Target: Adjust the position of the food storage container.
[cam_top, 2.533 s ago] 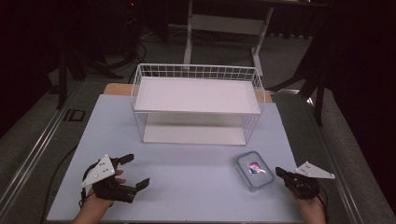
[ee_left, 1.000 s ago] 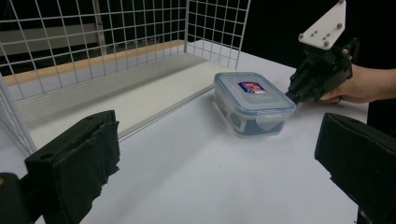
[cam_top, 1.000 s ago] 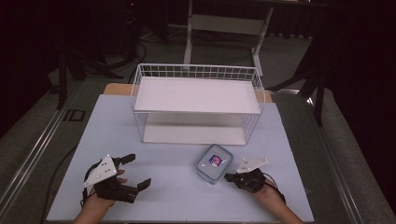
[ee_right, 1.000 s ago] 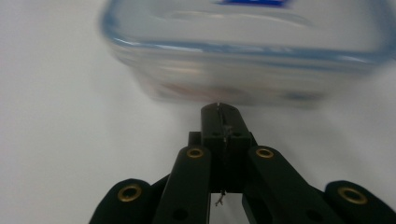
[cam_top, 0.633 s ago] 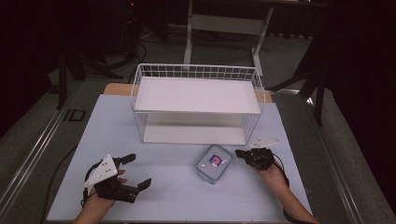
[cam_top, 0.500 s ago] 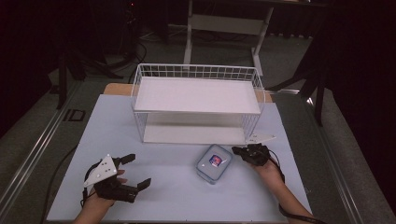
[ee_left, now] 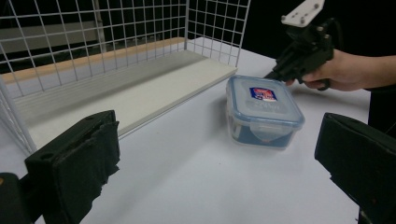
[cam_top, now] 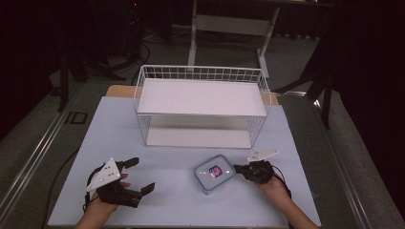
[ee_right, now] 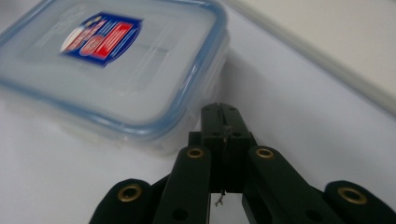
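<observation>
Blue-rimmed box (cam_top: 214, 172) — right gripper (cam_top: 238, 168) (pressed together) beside; left gripper (cam_top: 142, 175) spread.

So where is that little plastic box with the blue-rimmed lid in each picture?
High view: the box lies low, right of centre.
Left gripper view: right of centre.
Right gripper view: upper left, just beyond the shut tongs.
Shared landmark: the wire rack's white bottom board.

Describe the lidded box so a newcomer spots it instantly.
Start at the white wire rack on the table. Just in front of its right half sits the plastic container, by the right gripper: clear, blue-rimmed lid, red-and-blue sticker on top.
</observation>
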Motion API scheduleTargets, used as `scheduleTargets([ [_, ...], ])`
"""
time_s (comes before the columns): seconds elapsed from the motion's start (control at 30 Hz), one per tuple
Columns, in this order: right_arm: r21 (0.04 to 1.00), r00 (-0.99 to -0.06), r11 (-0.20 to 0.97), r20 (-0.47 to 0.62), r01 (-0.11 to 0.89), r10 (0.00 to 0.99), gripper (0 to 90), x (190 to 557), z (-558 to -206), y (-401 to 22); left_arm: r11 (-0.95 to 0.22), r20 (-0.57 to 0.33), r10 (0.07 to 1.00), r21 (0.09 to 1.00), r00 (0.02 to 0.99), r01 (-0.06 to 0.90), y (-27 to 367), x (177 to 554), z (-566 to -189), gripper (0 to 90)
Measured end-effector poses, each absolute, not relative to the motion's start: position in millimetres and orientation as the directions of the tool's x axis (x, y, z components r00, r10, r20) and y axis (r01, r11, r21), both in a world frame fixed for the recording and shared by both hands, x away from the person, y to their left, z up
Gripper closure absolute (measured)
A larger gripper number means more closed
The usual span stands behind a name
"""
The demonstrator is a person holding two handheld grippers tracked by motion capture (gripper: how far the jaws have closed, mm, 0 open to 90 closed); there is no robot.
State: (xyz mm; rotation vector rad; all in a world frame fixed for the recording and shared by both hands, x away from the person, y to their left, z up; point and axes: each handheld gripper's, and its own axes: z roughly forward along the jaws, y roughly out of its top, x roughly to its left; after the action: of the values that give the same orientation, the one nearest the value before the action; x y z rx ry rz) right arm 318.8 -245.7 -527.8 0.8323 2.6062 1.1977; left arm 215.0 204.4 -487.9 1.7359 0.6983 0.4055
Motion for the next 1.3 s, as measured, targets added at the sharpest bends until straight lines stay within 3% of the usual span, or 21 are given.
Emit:
scheduleTargets([
  [0.53, 0.719, -0.897, 0.586, 0.119, 0.373, 0.425, 90.0, 288, -529, -204, -0.175, -0.088, 0.631, 0.952, 0.771, 0.252, 199, 219, -490, 1.0],
  [1.3, 0.715, -0.912, 0.600, 0.132, 0.359, 0.388, 90.0, 290, -529, -176, -0.188, -0.105, 0.614, 0.943, 0.783, 0.274, 196, 221, -494, 1.0],
])
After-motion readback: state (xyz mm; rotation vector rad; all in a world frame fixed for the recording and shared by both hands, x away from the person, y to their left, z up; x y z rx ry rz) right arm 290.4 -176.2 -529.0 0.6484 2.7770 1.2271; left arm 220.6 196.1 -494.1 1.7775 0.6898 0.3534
